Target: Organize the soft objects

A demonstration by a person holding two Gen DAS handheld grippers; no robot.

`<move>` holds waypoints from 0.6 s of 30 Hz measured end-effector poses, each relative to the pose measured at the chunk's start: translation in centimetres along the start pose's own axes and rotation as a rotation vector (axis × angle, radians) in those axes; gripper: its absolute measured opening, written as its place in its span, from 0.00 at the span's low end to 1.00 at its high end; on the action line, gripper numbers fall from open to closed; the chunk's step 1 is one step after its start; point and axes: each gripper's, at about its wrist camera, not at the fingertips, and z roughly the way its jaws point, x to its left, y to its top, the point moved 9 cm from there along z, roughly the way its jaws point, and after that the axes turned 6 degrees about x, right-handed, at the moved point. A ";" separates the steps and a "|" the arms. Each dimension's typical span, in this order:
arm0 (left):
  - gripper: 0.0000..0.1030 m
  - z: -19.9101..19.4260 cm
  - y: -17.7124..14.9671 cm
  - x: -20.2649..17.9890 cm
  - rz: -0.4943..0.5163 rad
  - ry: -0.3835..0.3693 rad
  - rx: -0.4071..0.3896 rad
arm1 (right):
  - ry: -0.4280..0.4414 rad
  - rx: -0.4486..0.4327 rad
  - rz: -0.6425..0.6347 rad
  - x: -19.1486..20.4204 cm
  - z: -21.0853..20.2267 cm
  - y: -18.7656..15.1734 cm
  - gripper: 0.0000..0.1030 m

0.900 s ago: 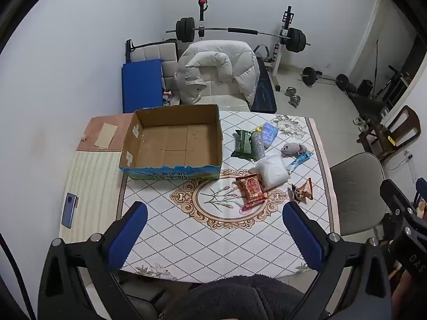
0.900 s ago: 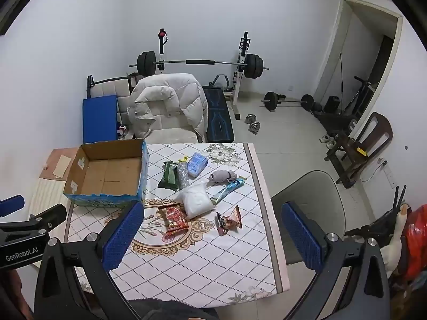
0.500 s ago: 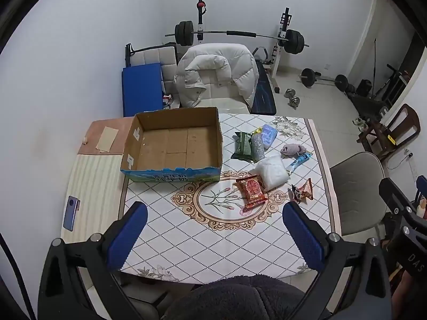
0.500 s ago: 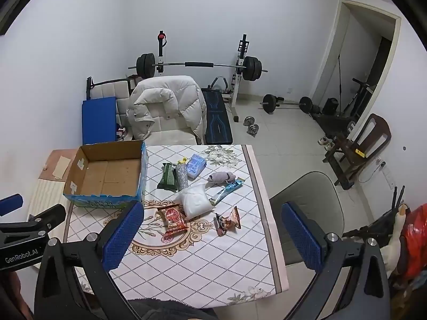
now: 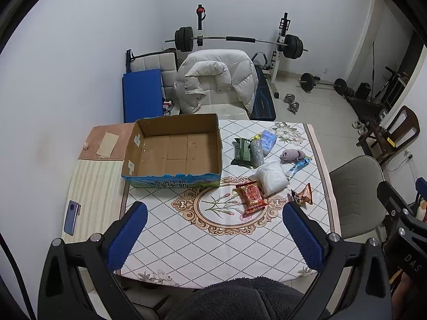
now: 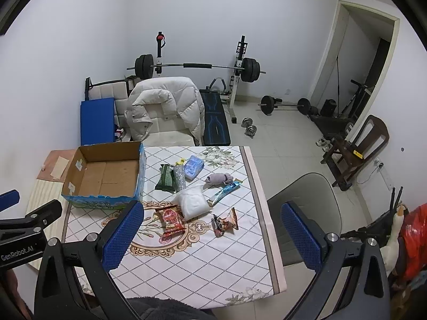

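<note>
Both tools, left tool (image 5: 213,237) and right tool (image 6: 212,236), gape wide, empty, high above tabletop (image 5: 240,248). Empty box (image 5: 173,149) ahead-left, soft packets (image 5: 267,170) ahead-right: staging.

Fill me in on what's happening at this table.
A person holds the left gripper and right gripper above the table, both open and empty. The cardboard box has nothing in it. The soft packets, including a red snack pack and a white bag, lie loose beside it, so sorting hasn't started.
</note>
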 end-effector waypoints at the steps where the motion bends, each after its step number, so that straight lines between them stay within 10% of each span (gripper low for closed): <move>1: 1.00 0.0 0.0 0.0 -0.001 0.002 -0.001 | 0.000 0.000 0.001 0.0 -0.1 0.0 1.00; 18: 1.00 -0.1 0.6 0.7 0.004 0.020 -0.013 | 0.006 -0.003 -0.002 0.7 0.6 0.5 1.00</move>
